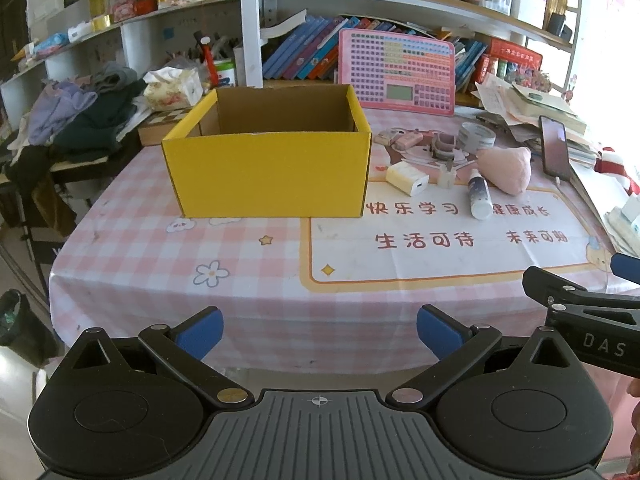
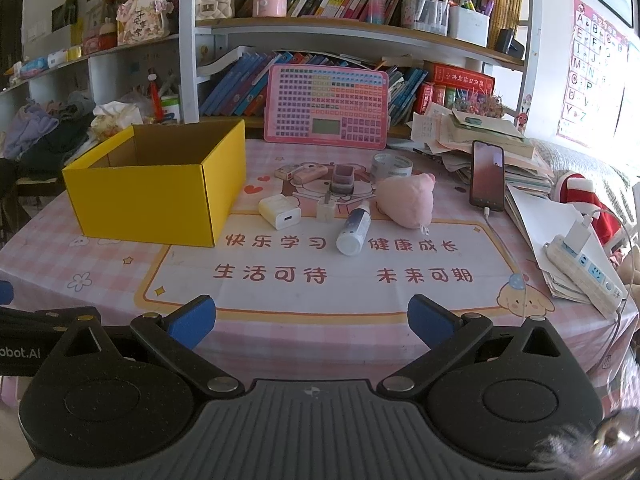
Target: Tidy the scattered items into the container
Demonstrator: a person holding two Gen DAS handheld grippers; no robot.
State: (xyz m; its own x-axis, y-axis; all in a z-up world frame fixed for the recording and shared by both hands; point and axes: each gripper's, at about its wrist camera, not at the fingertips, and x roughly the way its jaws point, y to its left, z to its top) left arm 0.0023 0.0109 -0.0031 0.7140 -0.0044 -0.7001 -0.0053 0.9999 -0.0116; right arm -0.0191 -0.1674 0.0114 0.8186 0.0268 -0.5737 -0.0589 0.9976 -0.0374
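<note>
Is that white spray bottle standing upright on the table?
No, the white spray bottle lies on its side on the tablecloth, between the white charger block and the pink plush toy.

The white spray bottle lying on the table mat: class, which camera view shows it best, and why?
The right wrist view. There the white spray bottle lies near the middle of the picture, large, its whole length clear beside the pink plush toy. The left wrist view shows it too, but smaller, off to the right.
</note>
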